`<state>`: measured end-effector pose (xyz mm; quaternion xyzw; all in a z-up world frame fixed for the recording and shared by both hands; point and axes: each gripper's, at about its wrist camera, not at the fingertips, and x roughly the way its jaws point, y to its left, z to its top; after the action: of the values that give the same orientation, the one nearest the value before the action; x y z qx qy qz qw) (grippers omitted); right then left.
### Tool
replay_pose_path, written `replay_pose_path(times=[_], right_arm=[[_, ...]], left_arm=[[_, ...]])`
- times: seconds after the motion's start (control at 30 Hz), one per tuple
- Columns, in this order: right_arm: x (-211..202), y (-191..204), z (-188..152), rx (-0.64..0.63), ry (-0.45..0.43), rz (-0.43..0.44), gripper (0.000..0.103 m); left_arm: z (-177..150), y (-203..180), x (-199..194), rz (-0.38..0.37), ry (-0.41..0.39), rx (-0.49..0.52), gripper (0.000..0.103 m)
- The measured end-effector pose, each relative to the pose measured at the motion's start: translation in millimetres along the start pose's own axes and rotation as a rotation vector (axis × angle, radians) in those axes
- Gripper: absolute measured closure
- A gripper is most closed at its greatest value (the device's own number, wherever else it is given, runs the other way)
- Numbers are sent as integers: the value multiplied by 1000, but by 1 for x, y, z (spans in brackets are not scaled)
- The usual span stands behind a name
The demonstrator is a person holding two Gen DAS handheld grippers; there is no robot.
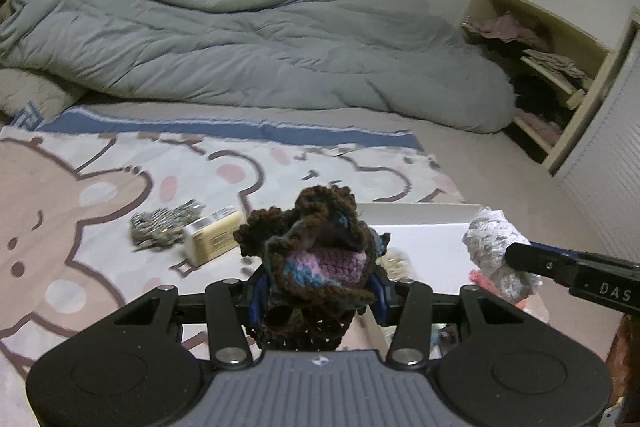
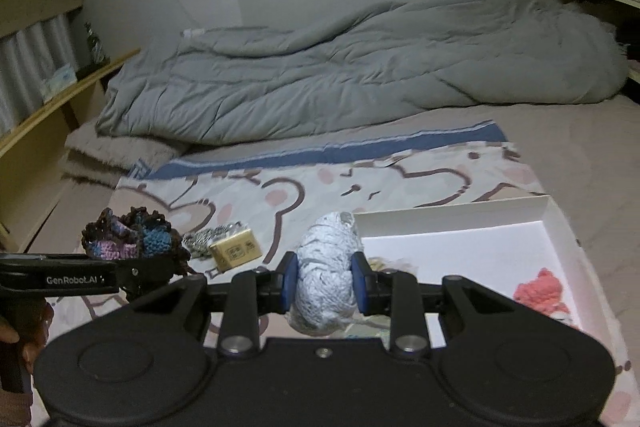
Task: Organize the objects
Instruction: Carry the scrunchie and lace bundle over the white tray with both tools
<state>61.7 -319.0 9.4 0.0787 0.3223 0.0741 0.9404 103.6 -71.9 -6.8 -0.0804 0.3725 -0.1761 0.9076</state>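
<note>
My left gripper (image 1: 318,291) is shut on a brown crochet piece with pink and blue patches (image 1: 316,247), held above the bed; it also shows in the right wrist view (image 2: 132,239). My right gripper (image 2: 325,281) is shut on a pale grey-white yarn ball (image 2: 328,275), also seen in the left wrist view (image 1: 496,255). A white open box (image 2: 552,211) lies on the bear-print blanket (image 2: 312,187) and holds a red crochet item (image 2: 540,293) and a beige knit item (image 2: 384,263). A yellow box (image 2: 236,251) and a silver-grey knit item (image 2: 204,239) lie on the blanket.
A rumpled grey duvet (image 2: 360,67) covers the far half of the bed. A wooden shelf unit with clothes (image 1: 552,67) stands at the right of the bed. A wooden ledge with a bottle (image 2: 94,43) runs along the left wall.
</note>
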Motion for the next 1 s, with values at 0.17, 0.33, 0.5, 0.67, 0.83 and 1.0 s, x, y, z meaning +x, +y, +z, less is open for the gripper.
replay_pose_path(times=[0.17,0.33,0.5,0.67,0.83,1.0], right_arm=[[-10,-20,-1,45,-43,-15,73],[-9,-46,1,90,-65,-52,73],[-2,-76,1,135,-89,-109,73],[10,-98,-1,144,-85,-140,73],[21,-117,-3,150,-75,-168,73],[36,-130,-8,140,-40,-201,73]], left_arm=[[8,-25,5,-54,-10,37,54],[19,-52,18,-103,-15,75,54],[31,-77,42,-147,2,91,54],[37,-104,74,-208,31,107,54],[31,-125,113,-243,74,129,54],[17,-133,148,-280,116,124,54]])
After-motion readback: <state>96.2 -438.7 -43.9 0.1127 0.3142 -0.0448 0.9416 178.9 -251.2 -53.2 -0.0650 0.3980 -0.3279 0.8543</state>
